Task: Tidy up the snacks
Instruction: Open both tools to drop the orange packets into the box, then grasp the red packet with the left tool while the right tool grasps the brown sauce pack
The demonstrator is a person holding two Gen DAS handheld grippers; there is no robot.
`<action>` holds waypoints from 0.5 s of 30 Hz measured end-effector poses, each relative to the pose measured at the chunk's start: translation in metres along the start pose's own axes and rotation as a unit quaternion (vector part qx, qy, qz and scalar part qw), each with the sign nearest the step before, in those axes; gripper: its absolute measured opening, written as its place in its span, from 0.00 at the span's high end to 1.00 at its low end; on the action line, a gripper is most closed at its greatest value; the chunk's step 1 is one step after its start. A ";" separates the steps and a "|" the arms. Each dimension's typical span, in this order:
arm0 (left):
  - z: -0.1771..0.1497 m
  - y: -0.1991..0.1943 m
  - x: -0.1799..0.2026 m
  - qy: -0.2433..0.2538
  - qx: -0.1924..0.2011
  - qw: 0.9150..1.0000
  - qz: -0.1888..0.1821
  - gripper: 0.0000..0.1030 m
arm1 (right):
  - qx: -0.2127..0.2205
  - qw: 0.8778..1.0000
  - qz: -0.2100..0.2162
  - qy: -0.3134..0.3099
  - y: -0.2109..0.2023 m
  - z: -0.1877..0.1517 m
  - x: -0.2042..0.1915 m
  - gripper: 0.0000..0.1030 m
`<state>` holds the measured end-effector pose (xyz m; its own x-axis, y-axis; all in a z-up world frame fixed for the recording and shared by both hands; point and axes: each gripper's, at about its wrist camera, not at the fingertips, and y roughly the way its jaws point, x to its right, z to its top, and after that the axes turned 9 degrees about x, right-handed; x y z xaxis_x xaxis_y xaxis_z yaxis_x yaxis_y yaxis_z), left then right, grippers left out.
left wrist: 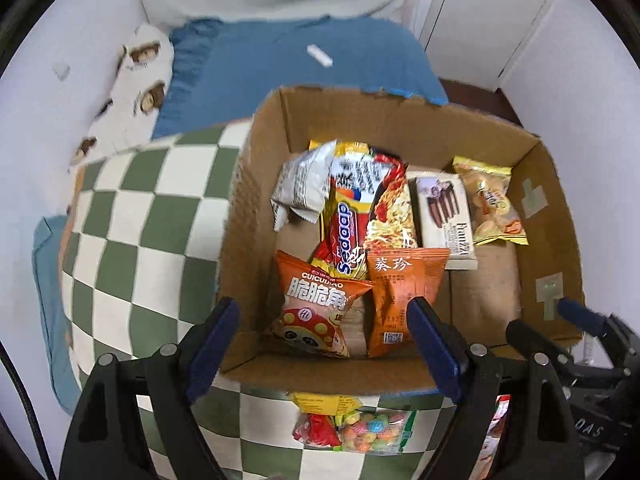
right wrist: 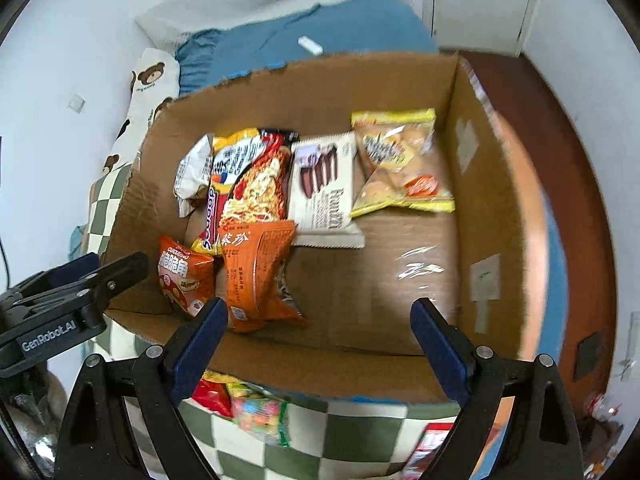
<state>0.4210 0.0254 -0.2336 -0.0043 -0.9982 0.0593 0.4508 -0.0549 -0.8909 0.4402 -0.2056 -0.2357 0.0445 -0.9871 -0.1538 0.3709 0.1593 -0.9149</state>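
An open cardboard box [left wrist: 400, 132] [right wrist: 312, 80] sits on a green-and-white checkered blanket [left wrist: 132, 232]. Inside lie several snack packs: two orange bags [left wrist: 316, 312] [left wrist: 396, 300], a red noodle pack [left wrist: 360, 216], a white wafer pack [left wrist: 444, 216] and a yellow bag [left wrist: 492, 204]. My left gripper [left wrist: 324, 344] hangs open above the box's near wall with nothing between its fingers. My right gripper [right wrist: 320, 344] is open and empty too, over the box's bare floor [right wrist: 380, 280]. A clear bag of coloured candy [left wrist: 368, 432] [right wrist: 260, 416] lies on the blanket in front of the box.
A red packet [right wrist: 432, 448] lies on the blanket by the right finger. A blue quilt [left wrist: 288, 64] and a bear-print pillow [left wrist: 136, 80] lie behind the box. White walls and a wardrobe door [left wrist: 480, 20] stand beyond. Brown floor [right wrist: 560, 160] shows at the right.
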 end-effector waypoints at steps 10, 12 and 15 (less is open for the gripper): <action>-0.023 -0.072 0.007 0.018 0.095 0.995 -0.002 0.17 | 0.100 0.993 -0.037 -0.043 -0.073 -0.020 -0.009 0.08; -0.026 -0.085 0.007 0.017 0.107 0.994 -0.006 0.17 | 0.112 0.992 -0.037 -0.046 -0.086 -0.024 -0.012 0.08; -0.034 -0.102 0.007 0.014 0.120 0.993 -0.017 0.17 | 0.127 0.991 -0.024 -0.039 -0.108 -0.033 -0.013 0.08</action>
<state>0.3445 0.0227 -0.1578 -0.0473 -0.9963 0.0720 0.6492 -0.0854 -0.7558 0.3684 -0.2093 -0.1470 0.0889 -0.9933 -0.0739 0.5956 0.1125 -0.7954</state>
